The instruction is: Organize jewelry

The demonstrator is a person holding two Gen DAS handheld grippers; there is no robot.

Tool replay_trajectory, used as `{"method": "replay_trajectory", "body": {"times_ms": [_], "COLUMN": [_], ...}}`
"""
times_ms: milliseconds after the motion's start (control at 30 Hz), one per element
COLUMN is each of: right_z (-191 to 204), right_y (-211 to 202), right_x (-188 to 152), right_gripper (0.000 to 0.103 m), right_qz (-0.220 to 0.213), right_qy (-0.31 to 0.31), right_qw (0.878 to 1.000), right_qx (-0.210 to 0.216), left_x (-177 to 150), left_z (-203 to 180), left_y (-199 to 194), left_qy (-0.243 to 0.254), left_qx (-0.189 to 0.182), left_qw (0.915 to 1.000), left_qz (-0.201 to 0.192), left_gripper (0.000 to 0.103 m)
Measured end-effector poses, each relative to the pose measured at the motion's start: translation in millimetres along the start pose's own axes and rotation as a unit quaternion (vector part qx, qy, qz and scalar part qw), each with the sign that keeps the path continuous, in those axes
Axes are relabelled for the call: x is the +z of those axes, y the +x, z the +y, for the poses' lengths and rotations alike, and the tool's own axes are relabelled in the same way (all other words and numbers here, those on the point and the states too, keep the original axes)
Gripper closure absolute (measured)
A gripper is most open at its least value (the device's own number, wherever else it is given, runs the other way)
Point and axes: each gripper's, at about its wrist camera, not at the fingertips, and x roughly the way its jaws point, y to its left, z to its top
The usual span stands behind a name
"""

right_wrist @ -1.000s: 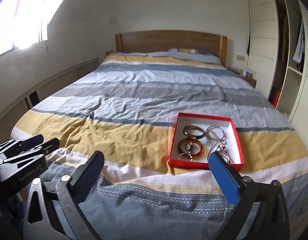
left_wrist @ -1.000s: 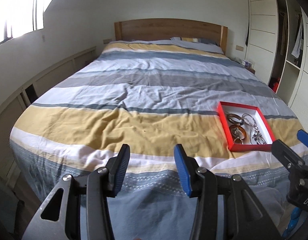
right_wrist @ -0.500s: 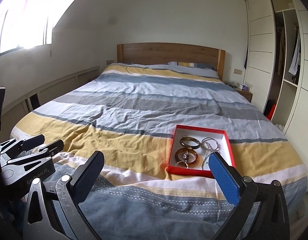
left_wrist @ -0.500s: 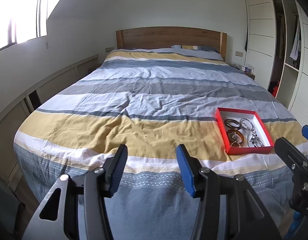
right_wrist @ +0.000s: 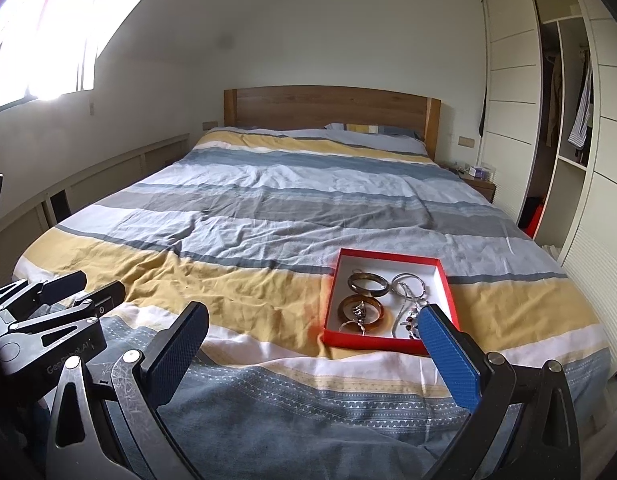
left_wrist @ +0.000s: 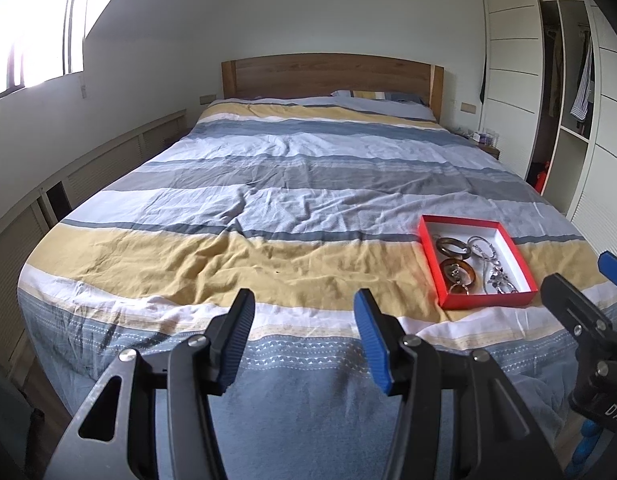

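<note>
Both the left tongs (left_wrist: 304, 312) and right tongs (right_wrist: 312, 328) hang wide apart, holding nothing, short of the red box (right_wrist: 388, 340) of bangles on the bed (right_wrist: 268, 220).

Both grippers — left gripper (left_wrist: 304, 336), right gripper (right_wrist: 312, 354) — had black metal frames, silver screws, and ribbed blue pads (right_wrist: 448, 350); white lettering marked one body.

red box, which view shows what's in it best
The right wrist view: the red box sits near the picture's centre and larger, so the two brown bangles and the silver chains separate clearly, though the gripper's blue finger covers its near right corner. The left wrist view shows it whole but smaller, skewed, off right.
</note>
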Motion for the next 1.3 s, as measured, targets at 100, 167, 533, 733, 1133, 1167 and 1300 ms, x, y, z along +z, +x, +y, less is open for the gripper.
{"method": "replay_trajectory", "body": {"times_ms": [100, 167, 533, 733, 1133, 1167, 1300], "right_z": [0.5, 0.4, -0.6, 0.7, 2.0, 1.6, 0.0], "right_y": [0.1, 0.4, -4.5, -4.7, 1.2, 1.6, 4.0], "right_x": [0.2, 0.3, -1.6, -2.8, -4.3, -4.5, -5.8], "right_gripper": [0.001, 0.001, 0.001, 0.001, 0.001, 0.001, 0.001], "right_qz": [0.0, 0.0, -0.001, 0.002, 0.012, 0.013, 0.017], "right_qy": [-0.002, -0.002, -0.004, -0.006, -0.005, -0.005, -0.005], "right_qw": [1.0, 1.0, 1.0, 1.0, 1.0, 1.0, 1.0], "right_qx": [-0.002, -0.001, -0.011, -0.017, -0.022, -0.022, -0.025], "left_x": [-0.3, -0.9, -2.5, -3.8, -4.7, -4.6, -5.1], "left_z": [0.1, -0.3, 0.5, 1.2, 4.5, 4.8, 4.5], "left_y": [-0.4, -0.9, -1.9, -1.9, 6.0, 5.8, 7.5], "left_qy": [-0.002, -0.004, -0.004, -0.009, -0.013, -0.013, -0.014], "left_qx": [0.002, 0.002, 0.001, -0.005, -0.015, -0.015, -0.019], "left_qw": [1.0, 1.0, 1.0, 0.9999, 0.9998, 0.9998, 0.9997], "left_qz": [0.0, 0.0, -0.002, 0.0, 0.005, 0.005, 0.007], "left_gripper": [0.053, 0.053, 0.053, 0.053, 0.053, 0.053, 0.053]}}
